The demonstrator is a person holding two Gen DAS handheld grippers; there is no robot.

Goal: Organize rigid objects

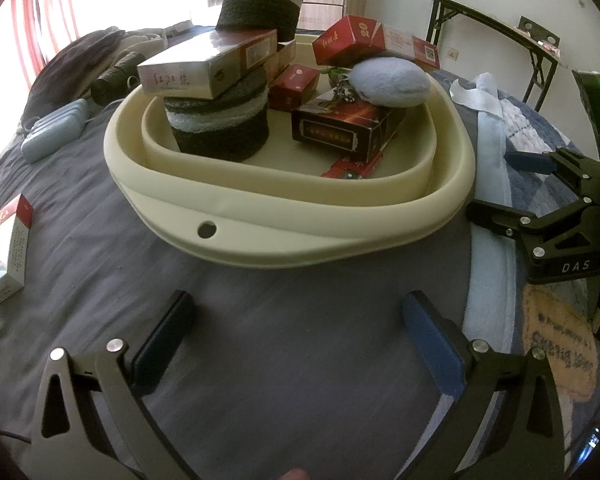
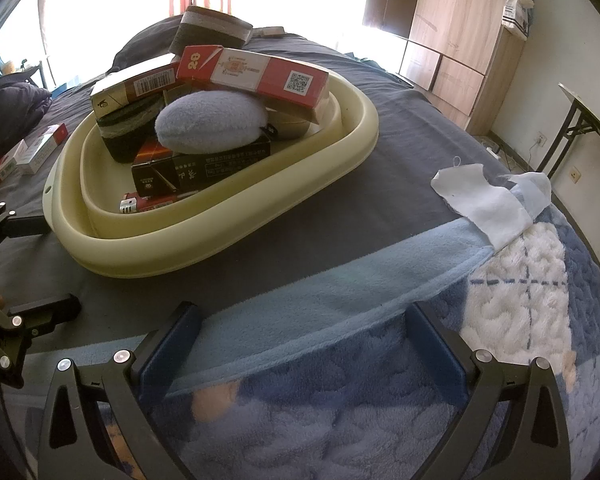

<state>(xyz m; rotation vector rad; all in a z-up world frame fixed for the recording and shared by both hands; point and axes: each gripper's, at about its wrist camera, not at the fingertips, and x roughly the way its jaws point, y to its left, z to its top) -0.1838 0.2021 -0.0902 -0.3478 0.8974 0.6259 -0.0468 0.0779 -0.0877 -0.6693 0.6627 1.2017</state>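
Observation:
A cream basin (image 1: 260,236) (image 2: 220,236) sits on the dark bed sheet, piled with red cartons (image 1: 372,42) (image 2: 256,74), a black box (image 1: 340,130) (image 2: 196,170), dark felt rolls (image 1: 220,124), a pale blue pouch (image 1: 392,82) (image 2: 212,122) and a red lighter (image 2: 148,203). My left gripper (image 1: 300,320) is open and empty over the sheet, in front of the basin. My right gripper (image 2: 304,328) is open and empty over the blue blanket, to the right of the basin; it also shows in the left wrist view (image 1: 496,184).
A red-and-white pack (image 1: 8,248) lies on the sheet at the far left, with more small packs (image 2: 36,152) nearby. A grey-blue case (image 1: 54,130) lies beyond. A white cloth (image 2: 484,200) lies on the plush blanket (image 2: 520,300). A folding table (image 1: 500,28) and a wardrobe (image 2: 460,32) stand behind.

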